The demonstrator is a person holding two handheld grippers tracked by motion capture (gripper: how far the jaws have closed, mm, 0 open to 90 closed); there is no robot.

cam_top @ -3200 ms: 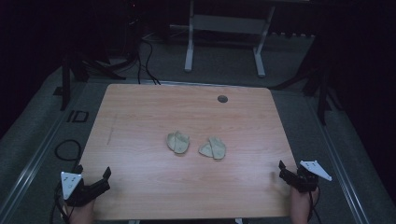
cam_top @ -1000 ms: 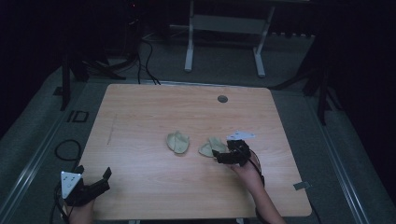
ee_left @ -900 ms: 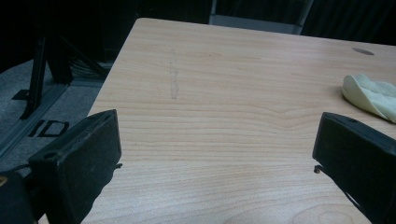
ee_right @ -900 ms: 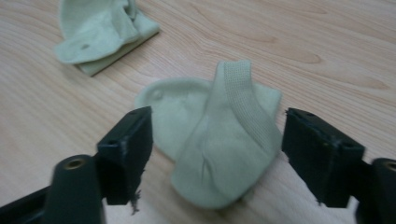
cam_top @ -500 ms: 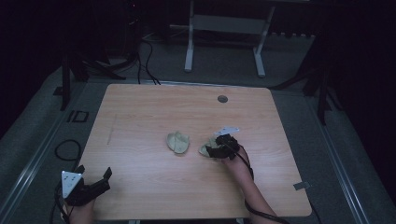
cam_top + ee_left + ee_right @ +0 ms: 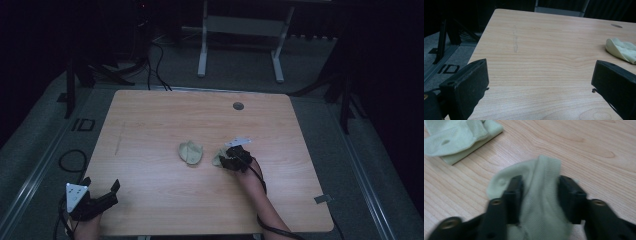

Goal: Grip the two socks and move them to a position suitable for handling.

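Reached across from the tabletop's (image 6: pixel 150 200) near edge, right gripper (image 6: pixel 539 195) closing, half-shut, on pale sock (image 6: pixel 541 202) bunched between the jaws; shallow pinch risks slipping fabric on lifting.

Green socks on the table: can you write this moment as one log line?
right gripper: jaws just closing, bunching pale green knit sock | second pale green sock: lying beside | left gripper: open, near table's corner

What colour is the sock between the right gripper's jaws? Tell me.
Pale green, a fine knit. The sock shows best in the right gripper view.
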